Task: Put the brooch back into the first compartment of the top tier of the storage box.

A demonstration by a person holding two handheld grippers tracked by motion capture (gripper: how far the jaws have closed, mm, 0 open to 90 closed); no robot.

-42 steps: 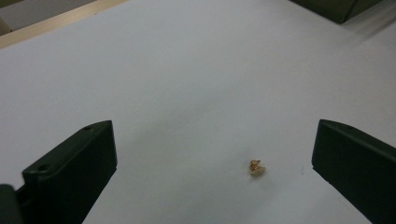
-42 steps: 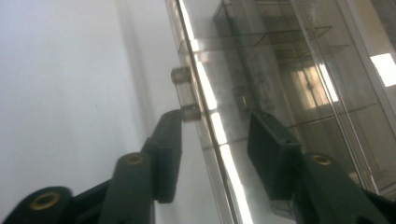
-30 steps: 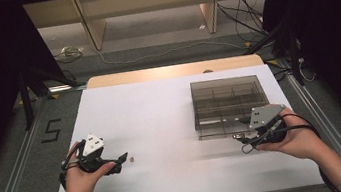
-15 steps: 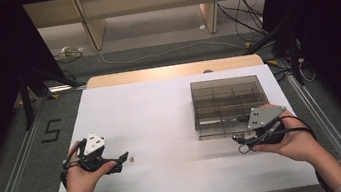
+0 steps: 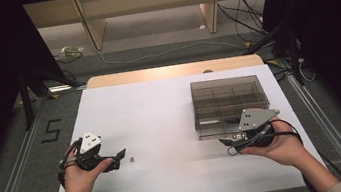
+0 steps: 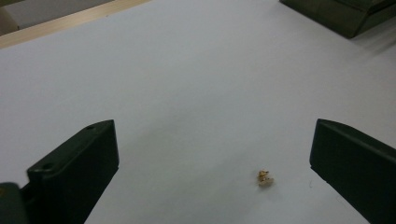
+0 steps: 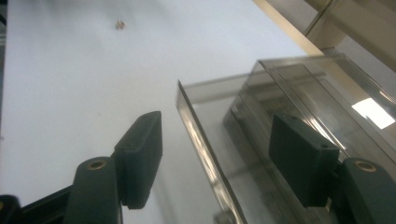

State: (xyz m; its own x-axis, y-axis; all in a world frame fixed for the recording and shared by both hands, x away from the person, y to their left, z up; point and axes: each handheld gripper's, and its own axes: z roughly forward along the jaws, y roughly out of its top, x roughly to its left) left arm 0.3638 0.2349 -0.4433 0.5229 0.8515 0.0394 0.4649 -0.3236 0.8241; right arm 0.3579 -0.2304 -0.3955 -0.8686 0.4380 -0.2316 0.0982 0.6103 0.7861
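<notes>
The small gold-coloured part (image 5: 132, 158) lies on the white table top (image 5: 161, 117), just ahead of your left gripper (image 5: 117, 159) in the high view. Your right gripper (image 5: 230, 141) sits well apart from it, at the near edge of the smoky clear compartment box (image 5: 229, 100). That box is shut, with dividers visible through its lid.

In the left gripper view, your jaws stand wide with nothing between the pads. The part (image 6: 265, 178) rests on the table between them, nearer the right-hand jaw than the left. Before you close, I would shift the gripper a little towards that side so the piece sits midway. It is tiny, so bring the tips right down to the surface and close slowly, or it may skate away.

In the right gripper view, your jaws have just been opening and now stand wide, holding nothing. The box's near wall (image 7: 205, 140) runs up between them, one jaw outside over the table and the other seen through or above the clear plastic; I can't tell which. The part (image 7: 120, 24) shows far off at the top. If you mean to steady or open the box, take a firm, square bite on that edge before you pull.
</notes>
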